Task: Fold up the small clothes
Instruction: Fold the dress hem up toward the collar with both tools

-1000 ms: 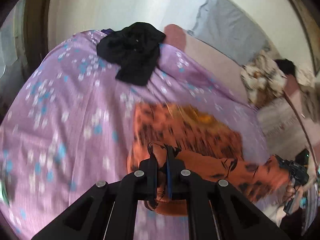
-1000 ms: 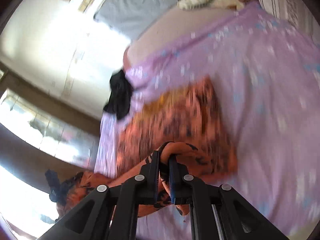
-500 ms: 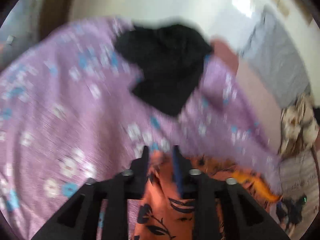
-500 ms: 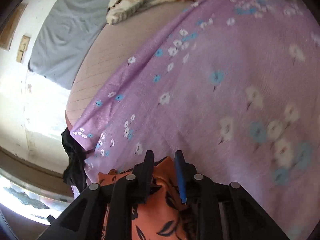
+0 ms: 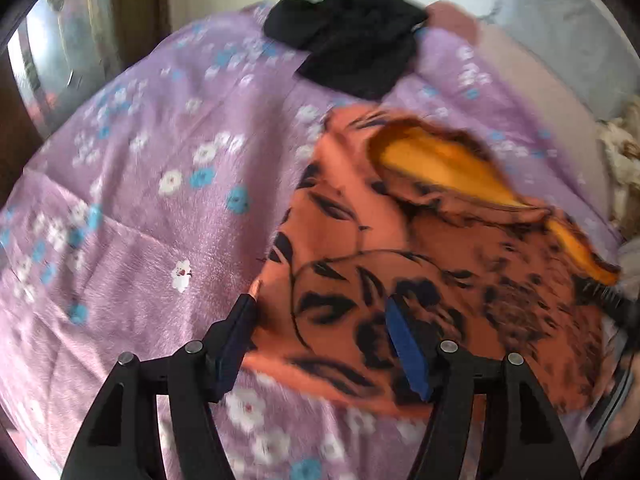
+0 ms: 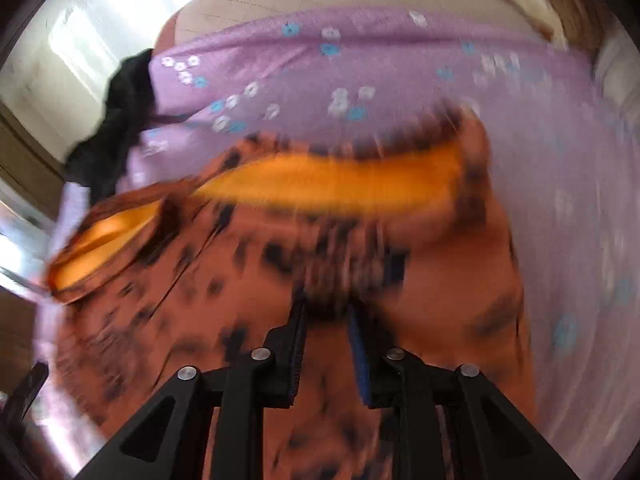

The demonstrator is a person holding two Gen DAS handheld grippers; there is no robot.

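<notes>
Nearest you, your left gripper stands with its jaws wide apart; they have just been opening, and the near corner of the orange garment lies loose between them, pressed by neither pad. Your right gripper shows only a narrow gap between its jaws, and blurred folds of the same orange garment bunch up right at the tips; through the blur you cannot tell whether the pads still pinch it. The garment lies spread on the purple flowered bedsheet, toward the sheet's right side in the left wrist view, with a yellow lining showing where the far edge gapes open. Judge it as light, thin and floppy: it will sag, drag and crease rather than hold a shape, and the lining may slide against the outer layer. Take it at hems or corners, catching both layers at once, and lift low. Farther off, at the far edge of the sheet, a black garment sits crumpled, well apart from the orange one.
</notes>
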